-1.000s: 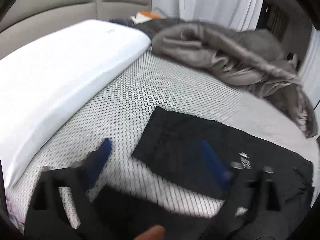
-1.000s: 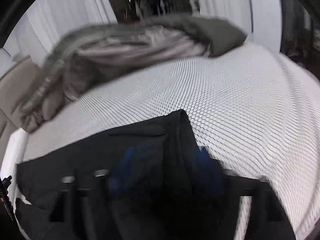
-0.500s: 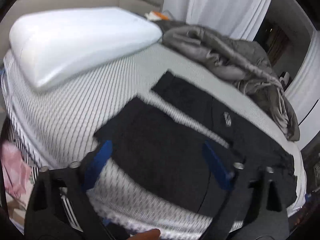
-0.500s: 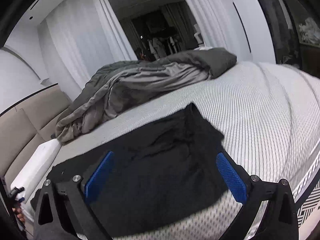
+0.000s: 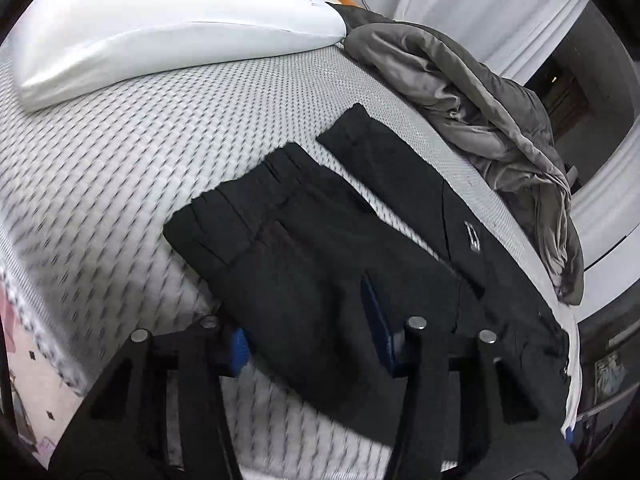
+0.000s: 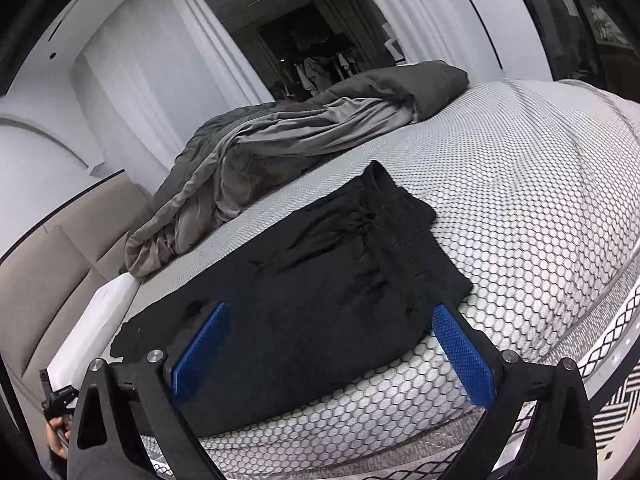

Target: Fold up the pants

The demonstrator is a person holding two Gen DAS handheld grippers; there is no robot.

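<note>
— So, where are the pants [image 5: 320, 240]?

— Spread flat on the bed [image 5: 120, 168], near its front edge. They're black, with two legs lying side by side and a strip of patterned cover showing between them. The waistband end [image 6: 392, 216] is bunched and wrinkled, with a drawstring showing.

— How do the hands sit?

— Both tongs tilt down toward the cloth from the near edge of the bed. The left gripper [image 5: 316, 328] has just been closing; its blue pads stand narrow with the near leg's cloth between them. The frame is blurred there, so I cannot tell whether the pads already press on it. The right gripper [image 6: 328, 356] stands at its widest, straddling the waist end, pads apart from the cloth and gripping nothing.

— What does one camera give that the other doesn't?

— The left one shows the leg cuffs, a small white logo [image 5: 472, 236] on the far leg, and the white pillow [image 5: 160, 20] at the head of the bed. The right one shows the waistband, the beige headboard [image 6: 48, 272], a dark doorway, and a hand [image 6: 56, 440] on a black handle at the lower left.

— And farther back?

— A rumpled grey blanket [image 6: 280, 140] lies beyond the pants, with white curtains [image 6: 152, 60] behind it.
</note>
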